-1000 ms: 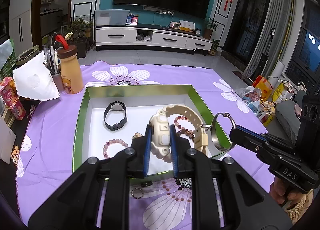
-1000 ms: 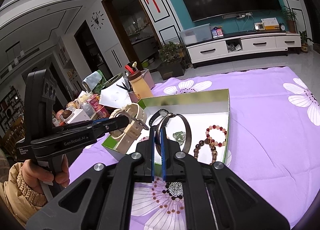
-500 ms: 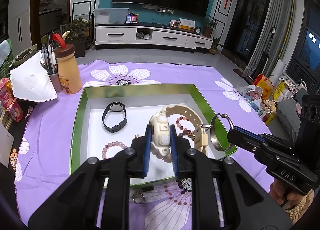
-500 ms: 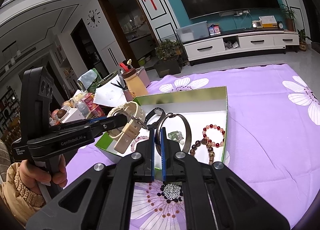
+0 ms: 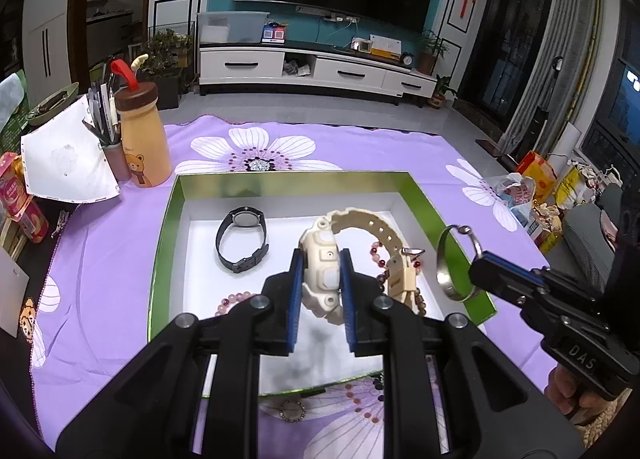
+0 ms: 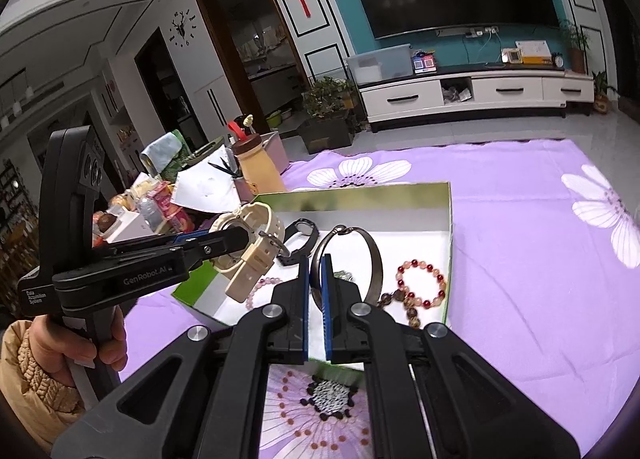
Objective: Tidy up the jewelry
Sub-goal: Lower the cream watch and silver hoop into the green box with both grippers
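My left gripper [image 5: 322, 259] is shut on a cream watch [image 5: 326, 271], held above the green-rimmed white tray [image 5: 172, 219]; the watch also shows in the right wrist view [image 6: 250, 247]. My right gripper [image 6: 316, 263] is shut on a silver bangle [image 6: 376, 259], held over the tray's right edge [image 5: 444, 263]. In the tray lie a black watch [image 5: 241, 237], a pink bead bracelet [image 5: 232, 301], a red bead bracelet [image 6: 422, 283] and a brown bead bracelet [image 6: 404, 305].
A purple flowered cloth [image 5: 100, 259] covers the table. A bear bottle [image 5: 142, 131], a pen cup [image 5: 114, 155] and white paper [image 5: 64, 159] stand at the left. A small ring [image 5: 291, 410] lies on the cloth in front of the tray.
Both grippers keep their hold on the watch and the bangle. They have drifted slightly closer over the tray; nothing was let go.
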`<control>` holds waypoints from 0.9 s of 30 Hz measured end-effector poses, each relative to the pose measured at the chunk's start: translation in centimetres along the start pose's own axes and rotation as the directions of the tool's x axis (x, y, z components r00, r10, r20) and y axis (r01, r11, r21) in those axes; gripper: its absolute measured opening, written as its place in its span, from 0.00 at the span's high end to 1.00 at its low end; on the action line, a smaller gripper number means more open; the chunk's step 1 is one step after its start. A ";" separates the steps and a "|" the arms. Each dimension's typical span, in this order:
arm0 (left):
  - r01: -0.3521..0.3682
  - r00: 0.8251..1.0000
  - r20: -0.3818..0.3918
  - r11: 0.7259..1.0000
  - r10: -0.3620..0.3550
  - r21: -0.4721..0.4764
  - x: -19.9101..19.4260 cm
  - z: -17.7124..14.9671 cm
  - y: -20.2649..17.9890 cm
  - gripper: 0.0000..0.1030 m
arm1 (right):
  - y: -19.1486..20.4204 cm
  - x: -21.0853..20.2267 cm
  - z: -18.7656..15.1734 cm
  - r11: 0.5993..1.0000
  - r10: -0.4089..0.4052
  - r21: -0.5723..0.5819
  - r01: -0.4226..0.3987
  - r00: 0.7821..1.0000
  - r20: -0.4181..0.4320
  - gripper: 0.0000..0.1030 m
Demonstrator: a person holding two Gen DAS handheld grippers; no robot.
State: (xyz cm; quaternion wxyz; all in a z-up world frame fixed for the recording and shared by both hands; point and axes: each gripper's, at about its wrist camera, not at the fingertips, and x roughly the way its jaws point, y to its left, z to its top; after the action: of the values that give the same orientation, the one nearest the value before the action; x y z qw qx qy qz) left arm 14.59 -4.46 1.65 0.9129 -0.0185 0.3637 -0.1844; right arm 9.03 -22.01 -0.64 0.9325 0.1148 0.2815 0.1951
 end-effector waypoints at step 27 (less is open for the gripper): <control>-0.041 0.998 -0.058 0.999 0.041 -0.003 3.3 0.6 0.8 0.83 | -1.1 2.8 0.6 0.996 -0.089 -0.020 0.088 0.995 -0.049 0.95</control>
State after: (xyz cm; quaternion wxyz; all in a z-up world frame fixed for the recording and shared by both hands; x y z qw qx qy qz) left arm 17.48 -4.96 -0.23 0.9056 -0.0078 0.3906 -0.1653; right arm 11.83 -21.82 -1.86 0.9338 0.0893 0.3079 0.1590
